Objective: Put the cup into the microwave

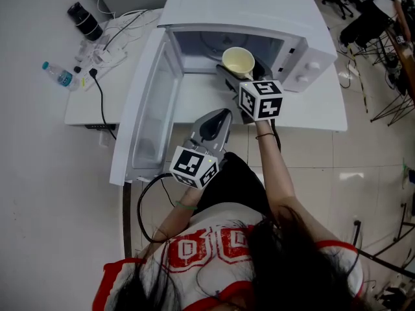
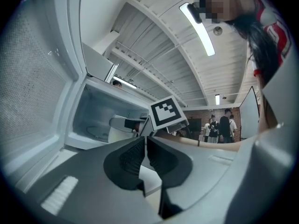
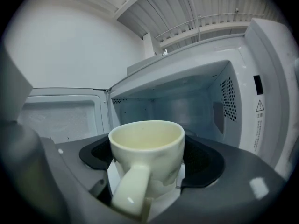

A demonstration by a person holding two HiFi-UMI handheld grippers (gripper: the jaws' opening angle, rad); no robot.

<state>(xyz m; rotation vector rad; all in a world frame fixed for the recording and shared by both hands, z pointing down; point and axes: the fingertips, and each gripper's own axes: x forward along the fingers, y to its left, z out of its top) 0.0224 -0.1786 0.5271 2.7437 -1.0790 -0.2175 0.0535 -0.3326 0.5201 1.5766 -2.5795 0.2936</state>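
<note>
The right gripper [image 1: 243, 78] clamps the cup [image 3: 146, 143] upright between its 2 jaws, with the open microwave [image 1: 259, 5] straight ahead. Best to go in level, low and centred. The left gripper [image 2: 144, 155], jaws almost together, holds nothing.
</note>
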